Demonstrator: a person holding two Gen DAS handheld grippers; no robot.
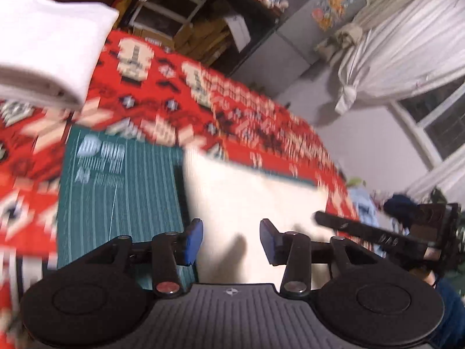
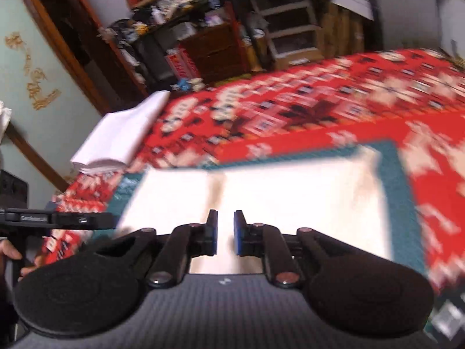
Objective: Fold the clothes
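Both views motion-blurred. Work surface covered by a red patterned cloth [image 2: 305, 107] with cream and black motifs; a green gridded cutting mat [image 1: 116, 192] lies on it. Left wrist view: white curtains [image 1: 407, 52], knotted low, at 2 o'clock; a white-framed window [image 1: 438, 122], dark outside, at 3 o'clock; a grey cabinet with floral decals [image 1: 305, 29] at 1 o'clock; pale wall below the curtains. Right wrist view: dark wooden shelving crowded with clutter [image 2: 180, 8] at 11–12 o'clock; a pale drawer unit [image 2: 287, 23] at 1 o'clock; a pale green panel with gold ornament [image 2: 32, 67], wood-framed, at 9–10 o'clock. Lighting appears indoor, warm.
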